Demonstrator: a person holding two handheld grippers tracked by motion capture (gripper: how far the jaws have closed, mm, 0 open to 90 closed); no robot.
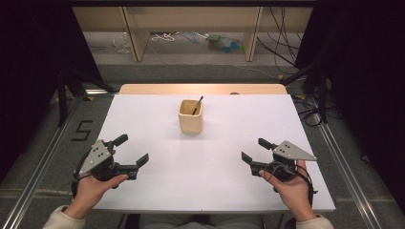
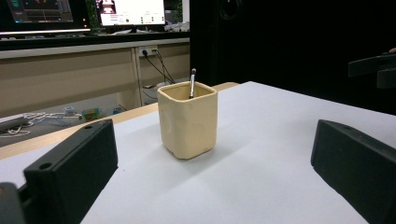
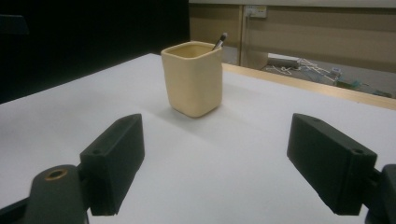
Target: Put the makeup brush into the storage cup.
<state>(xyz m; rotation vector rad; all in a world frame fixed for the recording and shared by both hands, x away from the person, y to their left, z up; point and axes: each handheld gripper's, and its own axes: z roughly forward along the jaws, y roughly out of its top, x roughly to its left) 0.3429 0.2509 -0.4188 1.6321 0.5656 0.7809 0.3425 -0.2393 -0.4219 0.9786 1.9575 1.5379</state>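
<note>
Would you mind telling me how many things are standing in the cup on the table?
1. A thin dark stick leans in the cream cup at its far right corner, tip above the rim. Anything shorter inside would be hidden by the walls.

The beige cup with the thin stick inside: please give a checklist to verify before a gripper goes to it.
1. Left gripper jaws open: ok.
2. Right gripper jaws open: ok.
3. Beige cup upright on the table: ok.
4. Stick top above the rim, leaning at one corner: ok.
5. Path from either gripper to the cup free: ok.
6. Whether the stick sits loose: cannot tell.
</note>
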